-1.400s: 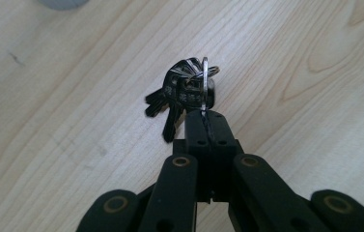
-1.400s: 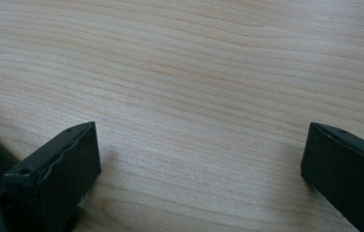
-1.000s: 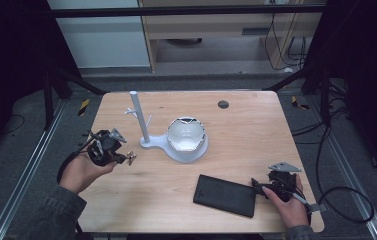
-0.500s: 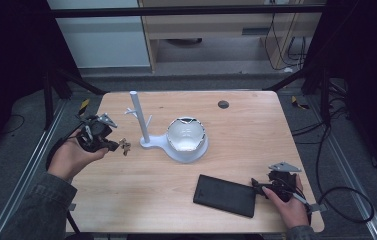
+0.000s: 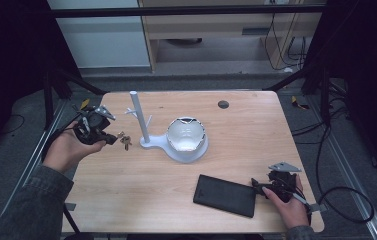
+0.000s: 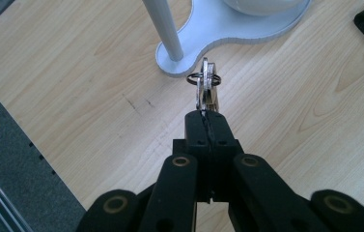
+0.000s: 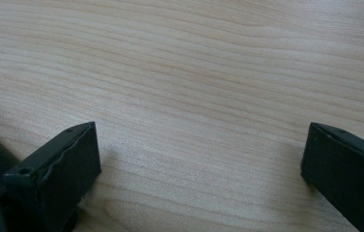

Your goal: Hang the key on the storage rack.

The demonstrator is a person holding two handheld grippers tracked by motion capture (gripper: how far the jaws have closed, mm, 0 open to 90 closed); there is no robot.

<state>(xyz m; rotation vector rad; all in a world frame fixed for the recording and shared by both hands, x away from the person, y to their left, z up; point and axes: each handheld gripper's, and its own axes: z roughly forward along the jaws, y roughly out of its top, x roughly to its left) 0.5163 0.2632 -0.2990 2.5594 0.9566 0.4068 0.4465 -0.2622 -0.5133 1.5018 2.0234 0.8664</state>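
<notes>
My left gripper [image 5: 112, 139] is shut on a small bunch of keys [image 5: 124, 142], held just above the table's left side. In the left gripper view the key ring [image 6: 203, 77] and keys stick out beyond the closed jaws of the left gripper [image 6: 206, 116], close to the white stand's base [image 6: 228, 36]. The stand has an upright pole [image 5: 140, 117] with short pegs and a white bowl [image 5: 186, 135]. My right gripper [image 5: 259, 186] rests at the near right, beside a flat black case [image 5: 225, 195]. In its own view the right gripper [image 7: 201, 159] stands open over bare wood.
A small dark round disc [image 5: 223, 104] sits near the table's far edge. The wooden table [image 5: 256, 135] is bare between the stand and the right edge. Dark frame legs and cables surround the table on the floor.
My left hand has lifted the keys off the table and drawn slightly away toward the far left. The right hand and the black case have stayed put.
</notes>
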